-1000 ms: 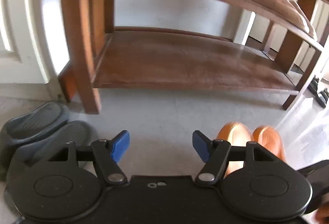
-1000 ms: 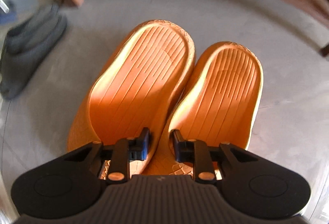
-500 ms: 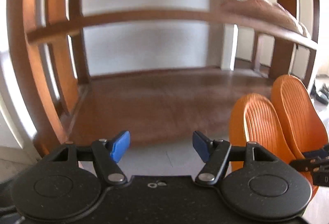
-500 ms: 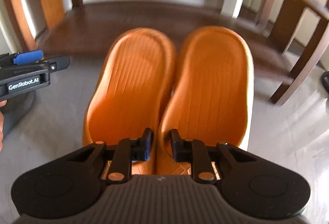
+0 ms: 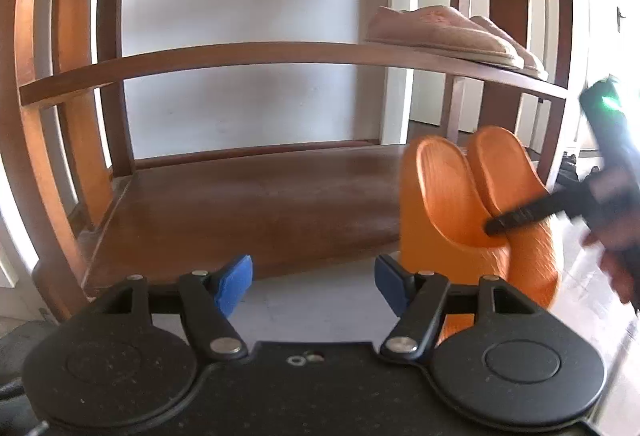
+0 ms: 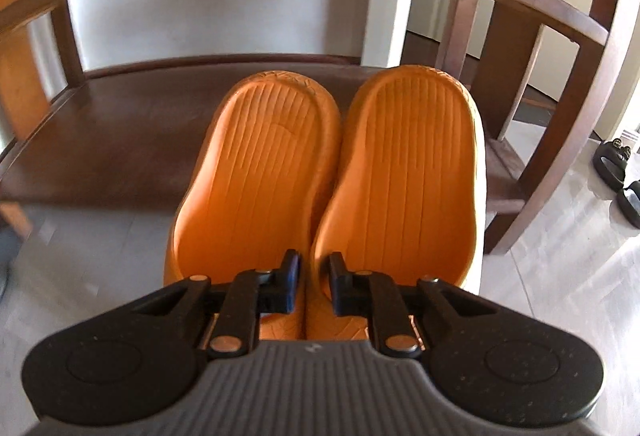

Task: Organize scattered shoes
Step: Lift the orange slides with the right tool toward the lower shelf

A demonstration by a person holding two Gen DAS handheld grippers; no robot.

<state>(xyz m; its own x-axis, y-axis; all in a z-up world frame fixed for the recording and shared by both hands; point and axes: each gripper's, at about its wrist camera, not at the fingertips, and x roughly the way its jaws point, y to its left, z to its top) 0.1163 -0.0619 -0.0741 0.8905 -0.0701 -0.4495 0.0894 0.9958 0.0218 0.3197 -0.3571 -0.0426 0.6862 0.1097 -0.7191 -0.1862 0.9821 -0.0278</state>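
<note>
- While held off the floor in front of the shoe rack [image 5: 280,54], orange slippers [image 6: 332,172] hang as a pair, side by side, soles facing the right wrist camera.
- Right gripper [image 6: 314,286]: fingers drawn close, pinching the two inner edges of the slippers together at the near end; jaws have just been closing, with that doubled edge between them.
- Long axis of the slippers runs straight away from the right fingers toward the rack, far ends tipped up and just over the front edge of the bottom shelf [image 6: 120,140].
- Seen from the left wrist camera, same pair sits at the right end of the rack, ahead of the bottom shelf, clamped by the right gripper's black finger.
- Left gripper [image 5: 314,286]: fingers spread wide, nothing between them, aimed at the bare middle of the bottom shelf; well to the left of the slippers.
- Right hand clearly the nearer and the only one in contact; left idle.
- Pink slippers [image 5: 452,32] already on the middle shelf, right end; black sandals [image 6: 618,172] on the floor to the right of the rack.
- Judgement: carry step nearly done; next, push forward along the slipper axis, lower onto the bottom shelf, then release.
- Risk: thin pinch on two edges, one slipper could slip out.
</note>
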